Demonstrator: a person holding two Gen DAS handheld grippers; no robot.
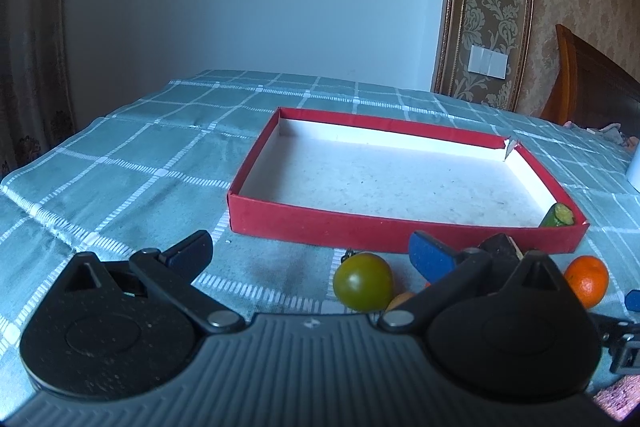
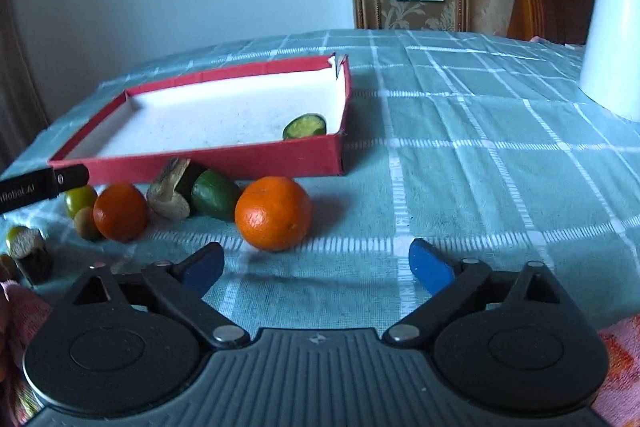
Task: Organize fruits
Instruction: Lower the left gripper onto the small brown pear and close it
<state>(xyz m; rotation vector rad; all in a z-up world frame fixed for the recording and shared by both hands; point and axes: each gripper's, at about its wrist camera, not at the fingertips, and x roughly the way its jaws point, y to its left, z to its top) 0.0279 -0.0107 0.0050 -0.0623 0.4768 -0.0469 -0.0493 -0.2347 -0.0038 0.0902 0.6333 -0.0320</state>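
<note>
— What lay nearest your right tongs point(image 2: 316, 263)?

— An orange point(image 2: 273, 213), just past my wide, empty jaws. My left tongs point(image 1: 312, 251) gaped empty too, by a green tomato point(image 1: 363, 282).

— Why the red box point(image 2: 200, 163)?

— I judged it the place for sorted fruit; one cucumber piece point(image 2: 305, 127) already sat in its near right corner.

— The count?

— Two oranges, counting the left one point(image 2: 120, 211), one cucumber piece point(image 2: 214, 194) outside, and small bits at far left I couldn't identify.
</note>
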